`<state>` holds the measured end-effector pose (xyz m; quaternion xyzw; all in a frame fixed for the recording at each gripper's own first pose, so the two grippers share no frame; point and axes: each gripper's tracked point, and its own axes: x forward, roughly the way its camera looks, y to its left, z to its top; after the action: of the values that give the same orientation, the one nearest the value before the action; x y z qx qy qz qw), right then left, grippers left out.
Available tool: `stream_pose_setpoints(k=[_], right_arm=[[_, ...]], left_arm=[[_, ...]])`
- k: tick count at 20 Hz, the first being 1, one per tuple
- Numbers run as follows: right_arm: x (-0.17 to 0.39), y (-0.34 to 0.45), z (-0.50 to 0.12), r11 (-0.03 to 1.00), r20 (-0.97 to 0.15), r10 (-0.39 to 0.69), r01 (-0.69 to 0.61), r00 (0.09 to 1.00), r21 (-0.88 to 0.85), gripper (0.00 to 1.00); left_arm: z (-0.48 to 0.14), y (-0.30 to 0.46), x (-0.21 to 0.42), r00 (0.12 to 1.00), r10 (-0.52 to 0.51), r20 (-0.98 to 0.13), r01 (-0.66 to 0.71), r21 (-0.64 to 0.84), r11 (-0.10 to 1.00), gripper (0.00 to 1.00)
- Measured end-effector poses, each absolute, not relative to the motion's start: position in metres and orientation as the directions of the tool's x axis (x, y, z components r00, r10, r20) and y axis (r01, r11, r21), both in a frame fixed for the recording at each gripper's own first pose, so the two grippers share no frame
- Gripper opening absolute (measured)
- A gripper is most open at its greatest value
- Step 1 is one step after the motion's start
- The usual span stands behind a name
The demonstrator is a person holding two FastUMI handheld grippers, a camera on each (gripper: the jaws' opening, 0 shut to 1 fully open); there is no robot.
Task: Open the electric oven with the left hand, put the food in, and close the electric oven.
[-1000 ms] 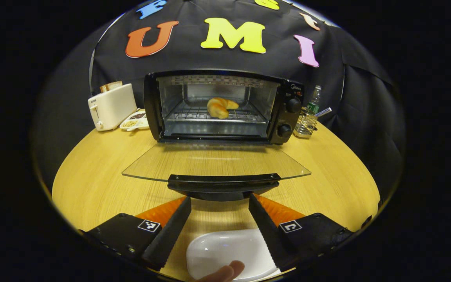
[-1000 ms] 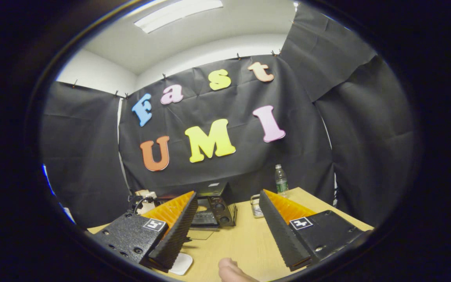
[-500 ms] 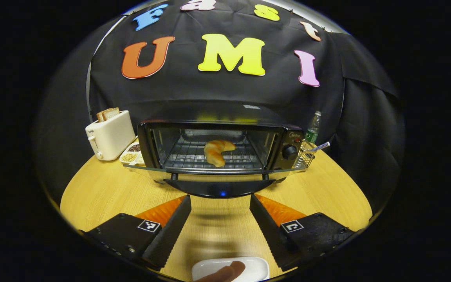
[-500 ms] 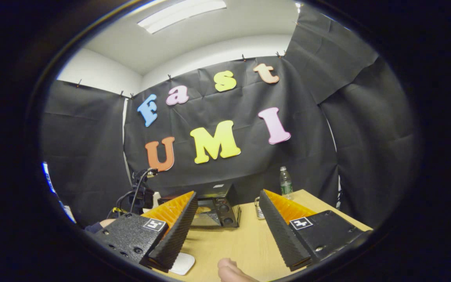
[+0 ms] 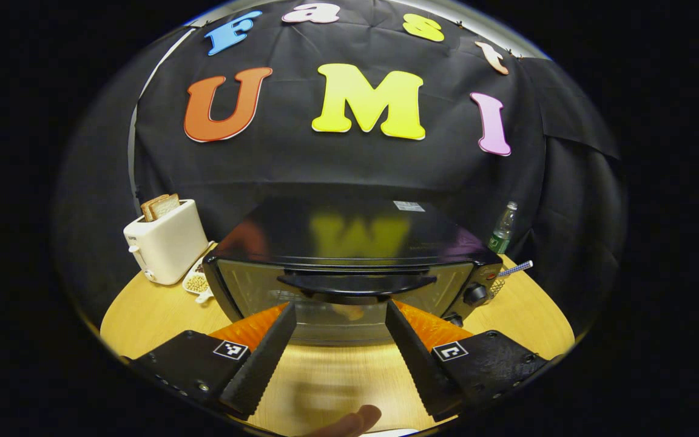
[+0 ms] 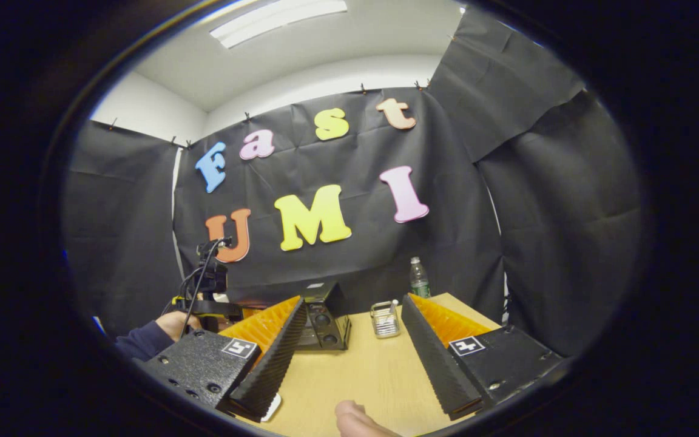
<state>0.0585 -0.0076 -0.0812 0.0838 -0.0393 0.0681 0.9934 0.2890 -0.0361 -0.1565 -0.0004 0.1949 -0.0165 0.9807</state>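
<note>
The oven [image 5: 349, 267] stands shut just beyond the left gripper's [image 5: 340, 337] spread, empty fingers [image 5: 264, 358].

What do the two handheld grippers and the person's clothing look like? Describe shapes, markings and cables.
Each gripper, left and right, has two wedge-shaped jaws with serrated inner edges on black textured blocks bearing square black-and-white tags. Black cables run to the far gripper. A dark sleeve covers the wrist.

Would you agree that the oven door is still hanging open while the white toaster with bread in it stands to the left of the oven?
Not quite: the left gripper view shows the oven door shut, its handle up against the front. The rest holds: the white toaster with bread stands left of the oven.
</note>
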Motion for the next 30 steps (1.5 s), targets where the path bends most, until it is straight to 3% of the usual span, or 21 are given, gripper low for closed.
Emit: stream_pose_setpoints(k=[5,10,13,17,21,26,27,28,30], right_arm=[[0.051,-0.003,-0.085,0.978,0.058,0.121,-0.129,0.991,0.167,0.96],[0.042,0.001,-0.08,0.979,0.053,0.111,-0.119,0.992,0.164,0.96],[0.032,0.02,-0.065,0.969,0.068,0.17,-0.179,0.983,0.168,0.96],[0.017,0.019,-0.039,0.981,0.089,0.145,-0.155,0.985,0.115,0.96],[-0.019,0.019,-0.012,0.991,0.105,0.114,-0.121,0.988,0.062,0.96],[-0.074,0.014,-0.006,0.997,0.122,0.067,-0.073,0.99,0.039,1.0],[-0.082,0.014,-0.012,0.997,0.116,0.066,-0.072,0.991,0.042,1.0],[-0.087,0.014,-0.016,0.997,0.111,0.065,-0.07,0.992,0.04,1.0],[-0.095,0.022,-0.021,0.996,0.105,0.088,-0.09,0.991,0.011,1.0]], left_arm=[[-0.128,-0.032,0.25,0.95,-0.04,-0.309,0.054,0.036,0.998,0.95],[-0.068,-0.021,0.169,0.986,-0.045,-0.16,0.057,0.074,0.996,0.94],[-0.035,0.003,0.118,0.998,0.01,-0.069,-0.005,0.065,0.998,0.95],[-0.01,0.02,0.045,0.999,0.031,0.011,-0.032,0.085,0.996,0.94],[0.005,0.036,-0.02,0.991,0.083,0.101,-0.094,0.112,0.989,0.94],[0.009,0.027,-0.091,0.982,0.032,0.188,-0.061,0.146,0.987,0.94],[0.005,0.025,-0.1,0.981,0.021,0.193,-0.049,0.144,0.988,0.84],[0.0,0.023,-0.107,0.982,0.011,0.19,-0.038,0.141,0.989,0.96],[-0.011,0.026,-0.111,0.985,0.021,0.172,-0.044,0.133,0.99,0.96]])
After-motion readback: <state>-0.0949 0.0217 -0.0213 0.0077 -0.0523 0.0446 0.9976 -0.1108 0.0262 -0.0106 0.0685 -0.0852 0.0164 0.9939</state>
